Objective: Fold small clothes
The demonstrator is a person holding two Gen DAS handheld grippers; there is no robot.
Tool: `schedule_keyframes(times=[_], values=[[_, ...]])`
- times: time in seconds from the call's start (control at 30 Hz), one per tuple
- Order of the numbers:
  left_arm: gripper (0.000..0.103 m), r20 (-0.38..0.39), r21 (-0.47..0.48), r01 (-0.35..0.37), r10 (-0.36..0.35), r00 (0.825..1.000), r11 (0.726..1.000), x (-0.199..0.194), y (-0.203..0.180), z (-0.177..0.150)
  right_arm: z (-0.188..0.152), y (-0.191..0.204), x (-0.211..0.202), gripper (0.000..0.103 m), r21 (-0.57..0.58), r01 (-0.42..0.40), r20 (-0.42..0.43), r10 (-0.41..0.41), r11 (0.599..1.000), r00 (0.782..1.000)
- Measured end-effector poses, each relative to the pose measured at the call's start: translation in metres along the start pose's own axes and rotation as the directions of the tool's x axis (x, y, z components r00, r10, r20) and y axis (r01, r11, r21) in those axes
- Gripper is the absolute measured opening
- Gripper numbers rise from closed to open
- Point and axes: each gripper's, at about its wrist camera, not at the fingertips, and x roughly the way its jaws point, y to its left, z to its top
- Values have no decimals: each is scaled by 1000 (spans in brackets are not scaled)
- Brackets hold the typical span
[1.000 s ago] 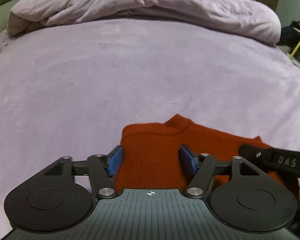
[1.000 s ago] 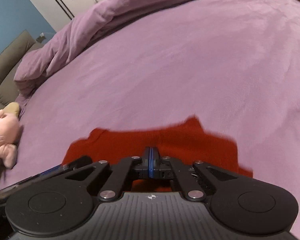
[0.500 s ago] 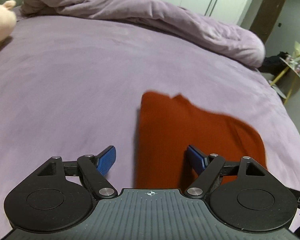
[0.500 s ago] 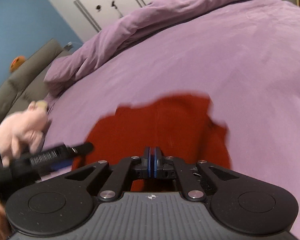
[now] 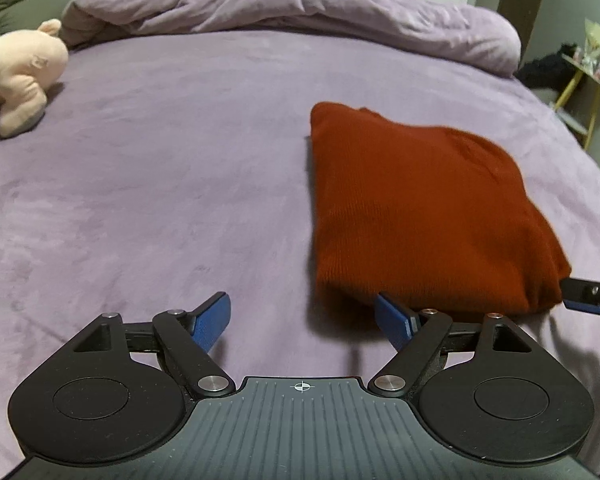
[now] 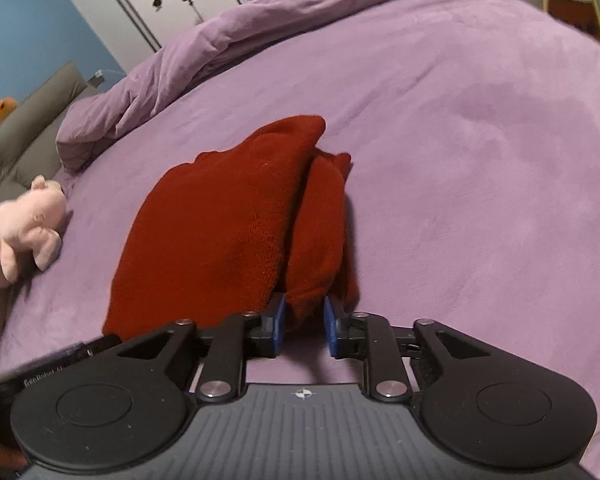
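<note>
The bed (image 5: 180, 184) was the big thing here, a wide purple sheet with loads of bare room to the left of the sweater and in front of it, and the rolled duvet (image 5: 300, 8) sat well back along the far edge, so nothing was crowding the work. The red sweater (image 5: 412, 208) lay folded on the sheet toward the right side of the left camera's view, looking pretty much done to me. Main worry: the right gripper (image 6: 303, 326) was just opening with a thick fold of the sweater's near edge between its pads, and if the knit snagged on a pad while the hand pulled off, it'd probably drag that top layer and undo the fold. It looked lumpy on that side already, two humps rather than one flat stack. The left gripper (image 5: 302, 322) was spread wide and empty, its right pad just beside the sweater's near corner, so a careless swing could nudge it too. The pink plush (image 5: 16, 76) was well apart on the left, no bother.
</note>
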Motion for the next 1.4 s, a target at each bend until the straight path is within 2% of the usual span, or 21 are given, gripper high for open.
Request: schedule_keyframes(times=[0.07, 0.2, 0.33, 0.43, 0.47, 0.5, 0.53, 0.6, 0.7, 0.77, 0.87, 0.93, 0.97, 1.0, 1.07, 1.13, 1.17, 1.2, 1.3, 1.4], values=[[84, -10, 3, -22, 22, 1000, 1000, -1, -1, -4, 1, -7, 5, 23, 80, -27, -21, 29, 996, 999], [84, -26, -19, -20, 20, 999, 1000, 3, 1, -3, -5, -22, 1, 39, 201, -81, -35, 90, 976, 995], [84, -47, -14, -22, 21, 999, 1000, 13, -5, 2, -6, -26, 10, 39, 296, -152, -58, 177, 943, 983], [84, -64, 4, -36, 36, 997, 999, 21, -10, 2, -7, -20, 23, 37, 304, -166, -62, 193, 938, 979], [83, -67, 8, -53, 53, 996, 999, 23, -11, 2, -8, -18, 27, 33, 306, -162, -54, 187, 938, 981], [83, -68, 8, -66, 66, 995, 998, 25, -12, 2, -8, -17, 31, 18, 306, -159, -47, 181, 939, 982], [83, -71, 7, -75, 76, 995, 997, 26, -12, 2, -9, -14, 33, 14, 300, -151, -43, 172, 942, 984], [85, -78, -4, -68, 67, 995, 998, 26, -9, 3, -9, -9, 33, 10, 266, -131, -32, 144, 955, 989], [85, -87, -23, -76, 74, 993, 997, 28, -5, 4, -8, 0, 26, 9, 182, -96, 10, 96, 979, 995], [85, -99, -33, -75, 71, 993, 997, 30, -4, 4, -7, 5, 29, 9, 127, -26, -4, 26, 992, 1000], [85, -106, -28, -78, 75, 991, 997, 28, -3, 4, -8, 7, 37, 9, 79, 14, -21, -12, 997, 1000], [85, -104, -17, -86, 84, 991, 996, 23, -3, 3, -8, 13, 36, 14, 34, 34, -31, -33, 999, 999], [84, -96, -4, -97, 96, 991, 995, 18, -3, 3, -8, 17, 33, 23, 9, 55, -40, -55, 998, 998], [84, -90, 9, -119, 119, 989, 993, 14, -4, 3, -9, 22, 31, 37, -18, 84, -51, -85, 996, 995], [86, -82, 31, -144, 146, 986, 989, 5, -6, 2, -13, 29, 26, 45, -69, 157, -89, -163, 985, 983], [90, -77, 31, -138, 140, 987, 990, -5, -7, 1, -19, 36, 20, 59, -116, 178, -117, -191, 977, 975], [95, -77, 28, -134, 136, 988, 991, -9, -8, 1, -22, 38, 16, 71, -124, 177, -126, -193, 976, 973], [95, -72, 26, -129, 130, 989, 991, -14, -8, 2, -25, 41, 12, 78, -131, 174, -131, -191, 976, 973], [97, -65, 36, -113, 115, 991, 993, -26, -13, 3, -33, 55, 0, 83, -182, 156, -127, -180, 971, 975], [101, -55, 64, -121, 125, 991, 991, -34, -22, 7, -31, 74, -5, 92, -241, 197, -135, -234, 950, 963]])
